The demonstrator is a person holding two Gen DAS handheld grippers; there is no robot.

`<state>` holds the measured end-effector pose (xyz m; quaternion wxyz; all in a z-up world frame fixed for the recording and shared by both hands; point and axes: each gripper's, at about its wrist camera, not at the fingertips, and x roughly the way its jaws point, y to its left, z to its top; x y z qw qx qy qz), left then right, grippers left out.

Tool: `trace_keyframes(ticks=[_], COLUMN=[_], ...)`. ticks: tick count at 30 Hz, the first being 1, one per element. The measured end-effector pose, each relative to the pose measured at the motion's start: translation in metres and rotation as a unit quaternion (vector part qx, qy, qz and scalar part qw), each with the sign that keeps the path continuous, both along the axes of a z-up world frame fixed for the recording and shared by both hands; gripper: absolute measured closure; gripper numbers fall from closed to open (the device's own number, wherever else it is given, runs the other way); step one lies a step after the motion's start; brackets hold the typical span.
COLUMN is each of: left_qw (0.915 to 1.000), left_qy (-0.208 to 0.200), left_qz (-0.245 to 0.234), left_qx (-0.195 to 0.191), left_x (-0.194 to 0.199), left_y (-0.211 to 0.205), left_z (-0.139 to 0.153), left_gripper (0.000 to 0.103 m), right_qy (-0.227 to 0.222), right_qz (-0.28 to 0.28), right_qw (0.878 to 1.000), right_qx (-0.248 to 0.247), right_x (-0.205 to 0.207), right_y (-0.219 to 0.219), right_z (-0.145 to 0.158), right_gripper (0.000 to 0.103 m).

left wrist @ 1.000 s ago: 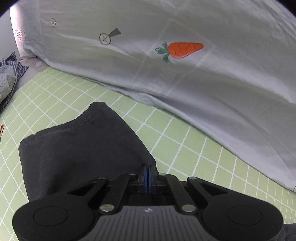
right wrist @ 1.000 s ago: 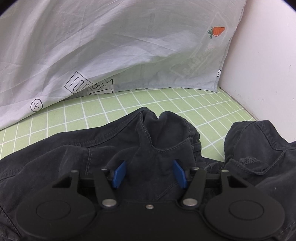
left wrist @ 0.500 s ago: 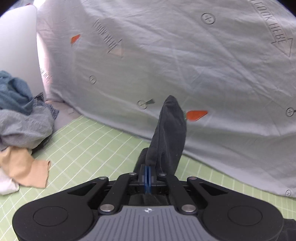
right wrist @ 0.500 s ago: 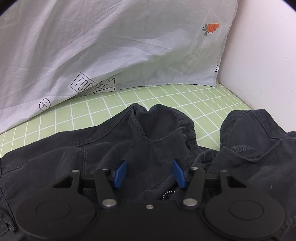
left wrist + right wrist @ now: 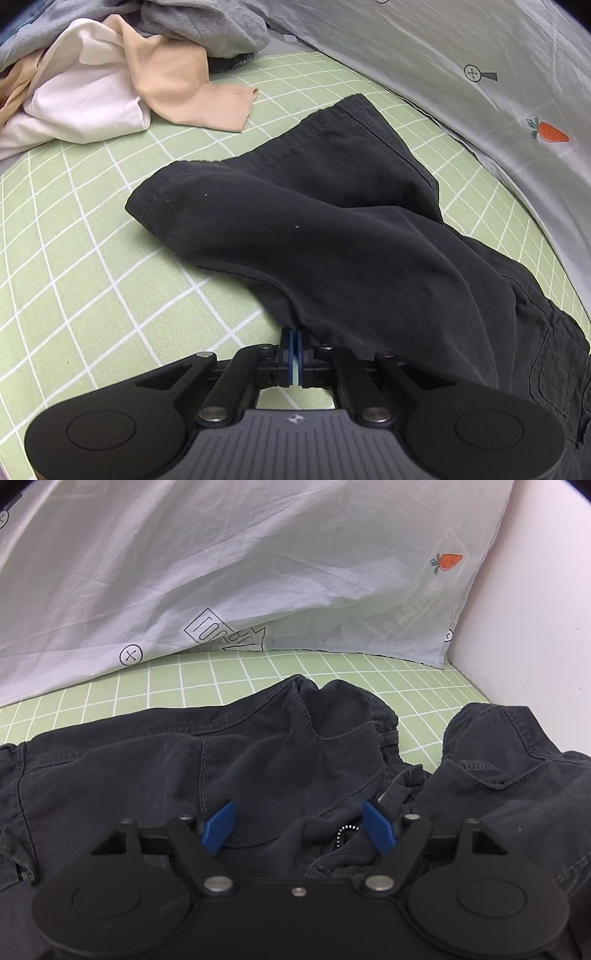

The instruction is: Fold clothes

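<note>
A pair of dark grey trousers [image 5: 332, 236] lies on the green checked mat [image 5: 92, 258]. My left gripper [image 5: 291, 350] is shut on the trousers' lower edge, low over the mat, with one leg stretching away toward the pile. In the right wrist view the waist end of the trousers [image 5: 295, 746] lies bunched, with a zip showing. My right gripper [image 5: 301, 823] is open just above that bunched cloth, its blue pads either side of a fold, gripping nothing.
A pile of white, beige and grey clothes [image 5: 122, 74] sits at the mat's far left. A pale sheet with carrot prints [image 5: 480, 74] hangs along the back, also in the right wrist view [image 5: 258, 572]. A white wall [image 5: 535, 590] stands right.
My left gripper, which had lifted the trouser leg upright, has swung left and down, and the leg now lies across the mat toward the clothes pile. The right gripper stayed open, almost still.
</note>
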<state>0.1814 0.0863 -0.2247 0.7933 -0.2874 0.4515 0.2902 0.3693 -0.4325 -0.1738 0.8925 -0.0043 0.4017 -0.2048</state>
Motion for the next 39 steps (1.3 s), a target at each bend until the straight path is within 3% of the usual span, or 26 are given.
trace_keyframes(ticks=[2, 5, 6, 9, 10, 12, 17, 20, 23, 27, 30, 36, 38, 39], left_qw=[1.0000, 0.9998, 0.9995, 0.9989, 0.9987, 0.9984, 0.9985, 0.9978, 0.9950, 0.9951, 0.9956, 0.9951, 0.9951, 0.9952], left_qy=[-0.001, 0.006, 0.009, 0.019, 0.021, 0.024, 0.010, -0.009, -0.035, -0.042, -0.035, -0.001, -0.014, -0.014], left_qz=[0.004, -0.015, -0.021, -0.025, -0.026, -0.027, -0.041, -0.061, -0.091, -0.089, -0.085, -0.091, -0.096, -0.097], left_qx=[-0.004, 0.015, 0.023, 0.036, 0.038, 0.043, 0.035, 0.026, 0.022, 0.009, 0.016, 0.040, 0.017, 0.009], left_x=[0.001, 0.010, 0.014, 0.026, 0.031, 0.040, 0.074, 0.106, 0.145, 0.177, 0.172, 0.119, 0.100, 0.089], left_y=[0.002, -0.001, -0.003, -0.006, -0.006, -0.005, -0.005, -0.011, -0.023, -0.040, -0.046, -0.038, -0.030, -0.027], left_z=[-0.001, 0.001, 0.002, 0.003, 0.003, 0.003, 0.003, 0.003, 0.002, 0.001, 0.002, 0.007, 0.007, 0.008], left_gripper=[0.100, 0.100, 0.100, 0.100, 0.100, 0.100, 0.100, 0.099, 0.097, 0.099, 0.100, 0.102, 0.101, 0.101], right_qy=[-0.001, 0.017, 0.027, 0.008, 0.006, 0.001, -0.014, -0.021, -0.022, -0.008, 0.013, 0.032, 0.021, 0.009], right_qz=[-0.007, -0.020, -0.025, -0.053, -0.056, -0.062, -0.091, -0.107, -0.130, -0.142, -0.106, 0.012, 0.069, 0.080], right_qw=[1.000, 0.999, 0.999, 0.998, 0.998, 0.998, 0.996, 0.994, 0.991, 0.990, 0.994, 0.994, 0.988, 0.988], right_qx=[0.015, 0.028, 0.028, 0.041, 0.035, 0.012, -0.014, -0.027, -0.031, -0.022, -0.036, -0.101, -0.138, -0.135], right_x=[0.007, 0.024, 0.030, 0.037, 0.040, 0.048, 0.078, 0.104, 0.135, 0.160, 0.146, 0.073, 0.043, 0.026], right_y=[-0.003, -0.011, -0.014, -0.023, -0.024, -0.025, -0.033, -0.043, -0.063, -0.093, -0.083, -0.038, -0.016, -0.010], right_z=[-0.002, -0.013, -0.019, -0.025, -0.025, -0.027, -0.032, -0.035, -0.036, -0.032, -0.031, -0.027, -0.020, -0.011], right_gripper=[0.017, 0.019, 0.032, 0.043, 0.057, 0.070, 0.074, 0.086, 0.086, 0.086, 0.085, 0.068, 0.056, 0.045])
